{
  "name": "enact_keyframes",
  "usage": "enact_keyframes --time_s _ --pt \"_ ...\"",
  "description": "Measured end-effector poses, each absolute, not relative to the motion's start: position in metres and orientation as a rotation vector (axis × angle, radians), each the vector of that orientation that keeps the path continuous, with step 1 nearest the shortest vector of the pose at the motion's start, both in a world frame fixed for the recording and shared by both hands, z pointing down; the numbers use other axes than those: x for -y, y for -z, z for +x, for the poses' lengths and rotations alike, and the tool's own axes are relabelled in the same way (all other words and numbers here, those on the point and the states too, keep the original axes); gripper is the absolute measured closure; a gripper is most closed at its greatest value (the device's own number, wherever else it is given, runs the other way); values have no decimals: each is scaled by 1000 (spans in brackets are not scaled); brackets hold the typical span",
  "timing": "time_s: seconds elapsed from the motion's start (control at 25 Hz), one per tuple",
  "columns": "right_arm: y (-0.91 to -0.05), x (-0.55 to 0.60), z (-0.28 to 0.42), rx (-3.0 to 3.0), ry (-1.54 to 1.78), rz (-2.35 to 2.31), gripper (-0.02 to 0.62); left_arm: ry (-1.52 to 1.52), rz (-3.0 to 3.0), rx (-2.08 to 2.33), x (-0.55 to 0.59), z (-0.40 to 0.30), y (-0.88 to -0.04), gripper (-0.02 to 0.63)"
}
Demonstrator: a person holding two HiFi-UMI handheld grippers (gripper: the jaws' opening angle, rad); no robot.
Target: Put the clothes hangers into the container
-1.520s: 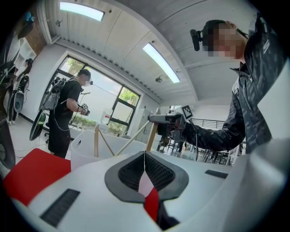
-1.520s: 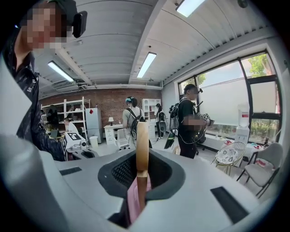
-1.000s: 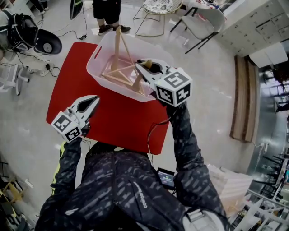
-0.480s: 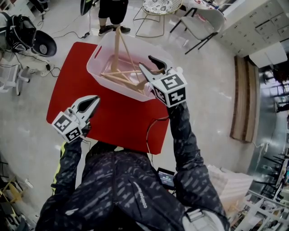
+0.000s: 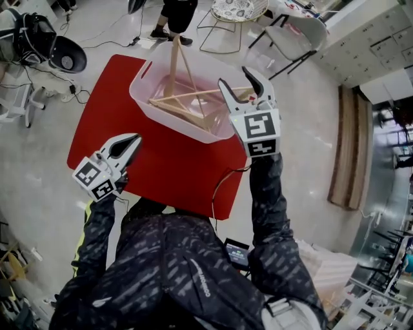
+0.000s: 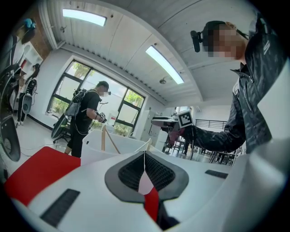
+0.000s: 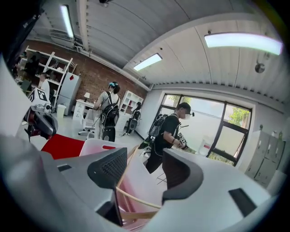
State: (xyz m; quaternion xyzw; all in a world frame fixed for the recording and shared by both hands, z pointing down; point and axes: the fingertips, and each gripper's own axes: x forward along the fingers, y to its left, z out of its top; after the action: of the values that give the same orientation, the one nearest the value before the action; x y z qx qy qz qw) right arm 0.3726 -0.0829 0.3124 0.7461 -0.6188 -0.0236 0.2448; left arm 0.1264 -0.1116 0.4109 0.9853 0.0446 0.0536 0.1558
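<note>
A translucent white container (image 5: 147,106) stands at the far side of the red table (image 5: 161,161). Several wooden clothes hangers (image 5: 187,103) lie in it, one leaning upright (image 5: 174,61). My right gripper (image 5: 237,80) hovers over the container's right rim; its jaws have just been opening and stand wide with nothing pressed between them. In the right gripper view the hangers (image 7: 136,201) show through the gap of the right gripper (image 7: 145,167), down in the container (image 7: 97,147). My left gripper (image 5: 127,144) is shut and empty above the table's near left part; the left gripper (image 6: 144,156) faces the container (image 6: 97,152).
A person (image 5: 175,14) stands beyond the table's far edge, also seen as a person (image 7: 170,131) with a backpack. A wire chair (image 5: 235,9) and a grey chair (image 5: 297,29) are behind the container. A black office chair (image 5: 61,55) is at the left. A cable (image 5: 222,184) hangs off the table's near right edge.
My right gripper's jaws went from shut to wide open while it lifted and moved right, out of the container. The hangers inside shifted and settled. The left gripper stayed put.
</note>
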Motion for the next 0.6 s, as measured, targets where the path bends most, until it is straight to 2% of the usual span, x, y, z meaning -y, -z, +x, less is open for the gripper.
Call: enact_keyframes --time_s 0.24,0.48,0.6 --pt "-284 83 350 1851 105 2108 364 -133 2829 -71 116 123 -409 594" --pt "-313 83 322 1997 8 2003 454 -105 2841 47 122 111 -402 594" --pt "-334 79 306 2042 -14 1948 465 -88 2828 162 128 84 -408 594"
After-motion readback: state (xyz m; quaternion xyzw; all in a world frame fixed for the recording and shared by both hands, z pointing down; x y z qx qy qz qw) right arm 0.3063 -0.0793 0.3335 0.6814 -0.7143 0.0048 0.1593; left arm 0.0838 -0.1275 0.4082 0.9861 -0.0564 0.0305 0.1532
